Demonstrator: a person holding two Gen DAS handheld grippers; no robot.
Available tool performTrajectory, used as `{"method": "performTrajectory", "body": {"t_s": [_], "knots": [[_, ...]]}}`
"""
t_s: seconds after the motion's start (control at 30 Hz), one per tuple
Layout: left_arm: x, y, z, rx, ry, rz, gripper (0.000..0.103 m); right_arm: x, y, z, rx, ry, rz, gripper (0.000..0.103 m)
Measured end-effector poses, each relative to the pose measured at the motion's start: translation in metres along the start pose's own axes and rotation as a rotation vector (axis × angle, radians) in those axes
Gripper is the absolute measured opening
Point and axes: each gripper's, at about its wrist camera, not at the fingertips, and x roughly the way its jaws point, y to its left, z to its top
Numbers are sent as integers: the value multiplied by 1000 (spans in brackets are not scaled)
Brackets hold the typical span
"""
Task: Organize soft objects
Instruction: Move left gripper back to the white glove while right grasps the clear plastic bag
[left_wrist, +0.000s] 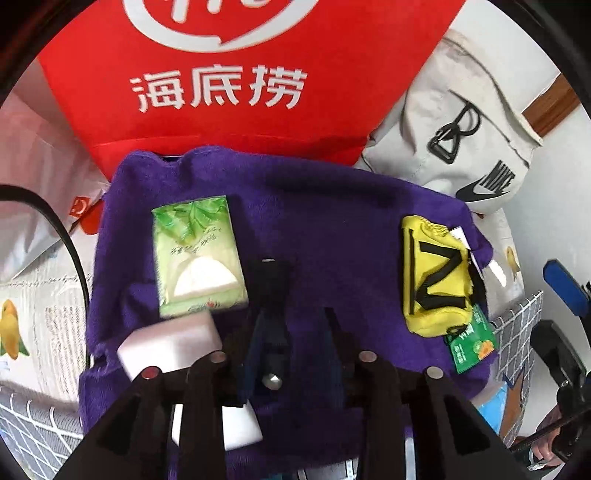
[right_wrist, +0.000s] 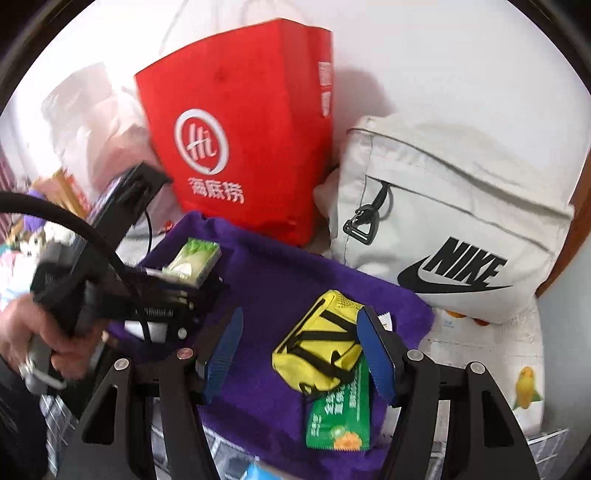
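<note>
A purple towel (left_wrist: 314, 221) lies spread out in the left wrist view. On it rest a green tissue pack (left_wrist: 199, 254), two white sponge blocks (left_wrist: 170, 347) (left_wrist: 236, 424), a yellow pouch (left_wrist: 436, 277) and a green sachet (left_wrist: 472, 343). My left gripper (left_wrist: 299, 291) points down at the towel beside the tissue pack. Its jaws stand slightly apart with only towel between them. In the right wrist view my right gripper (right_wrist: 301, 312) hangs open over the yellow pouch (right_wrist: 317, 350). The pouch lies nearer its right finger, unpressed, on top of the green sachet (right_wrist: 340, 421).
A red paper bag (right_wrist: 240, 122) stands behind the towel, with a white Nike bag (right_wrist: 443, 229) to its right and a pink plastic bag (right_wrist: 92, 122) to its left. A hand (right_wrist: 33, 339) holds the left gripper. Bird-print bedding (right_wrist: 524, 384) surrounds the towel.
</note>
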Motion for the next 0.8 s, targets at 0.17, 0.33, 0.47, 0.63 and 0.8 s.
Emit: {"method": "performTrajectory", "body": {"t_s": [0.17,0.33,0.47,0.63,0.8], "knots": [[-25,-5,-14,-12,-24,-17,31,-24,3,-18,21,1,10,64],[-52,-4,-36,-22,-63,-28,40,-48,9,-53,49,30,33,64],[-75,-4,-68,-26,-98,-63,45,-62,20,-85,75,48,80,64],[-98,-3,-114,-14,-148,-78,46,-67,37,-116,59,85,78,57],[-117,9,-169,-17,-194,-34,47,-61,51,-134,68,103,60,57]]}}
